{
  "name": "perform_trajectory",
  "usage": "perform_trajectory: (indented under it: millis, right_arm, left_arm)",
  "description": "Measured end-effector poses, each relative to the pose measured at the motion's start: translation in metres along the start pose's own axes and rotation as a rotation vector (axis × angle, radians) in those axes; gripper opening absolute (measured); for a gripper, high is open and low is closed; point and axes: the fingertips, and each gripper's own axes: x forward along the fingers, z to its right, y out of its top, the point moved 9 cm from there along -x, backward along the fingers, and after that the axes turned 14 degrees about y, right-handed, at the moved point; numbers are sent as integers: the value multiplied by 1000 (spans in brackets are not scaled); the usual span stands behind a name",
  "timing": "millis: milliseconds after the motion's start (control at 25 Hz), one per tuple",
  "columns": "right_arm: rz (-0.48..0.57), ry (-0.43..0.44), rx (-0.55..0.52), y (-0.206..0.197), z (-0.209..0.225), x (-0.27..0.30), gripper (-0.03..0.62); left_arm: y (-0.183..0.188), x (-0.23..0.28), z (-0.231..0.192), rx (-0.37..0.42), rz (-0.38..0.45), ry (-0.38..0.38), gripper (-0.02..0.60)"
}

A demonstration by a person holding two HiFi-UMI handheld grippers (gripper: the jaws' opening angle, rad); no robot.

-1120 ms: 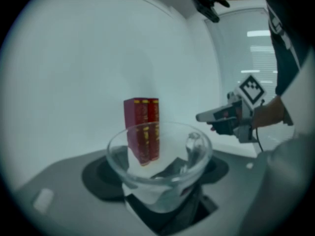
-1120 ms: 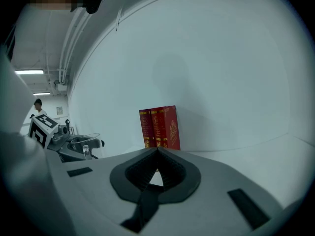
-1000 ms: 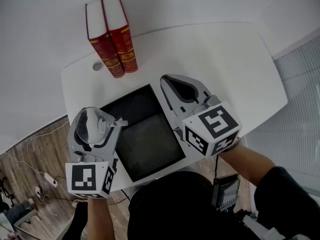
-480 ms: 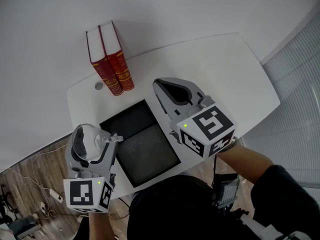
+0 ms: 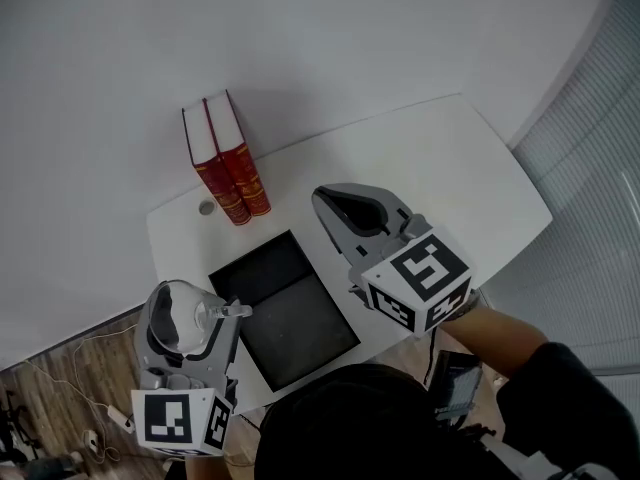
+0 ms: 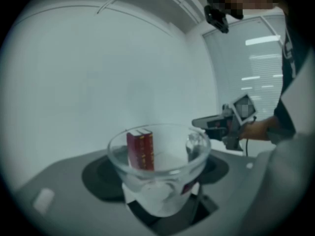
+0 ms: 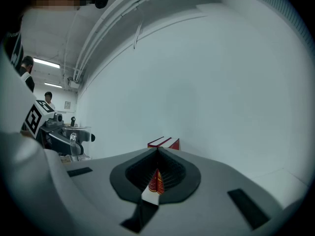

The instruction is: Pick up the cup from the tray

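Two red books (image 5: 226, 160) stand upright side by side at the back left of a white table (image 5: 430, 168), a small round grey disc (image 5: 207, 207) just beside them, with wooden floor (image 5: 50, 398) at lower left and window blinds (image 5: 590, 188) at right.

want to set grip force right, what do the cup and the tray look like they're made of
Cup: clear and glossy, probably glass, though clear plastic is possible; the red books show straight through its wall.
Tray: dark, matte, finely speckled surface with no glare; perhaps coated metal or plastic, cannot tell which.
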Motion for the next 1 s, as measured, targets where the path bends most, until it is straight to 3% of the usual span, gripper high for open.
perform_trajectory:
  millis: [1000]
  right_arm:
    - [-21, 49, 11, -9, 5, 14, 15]
  left_arm:
    - [5, 6, 9, 13, 13, 17, 400]
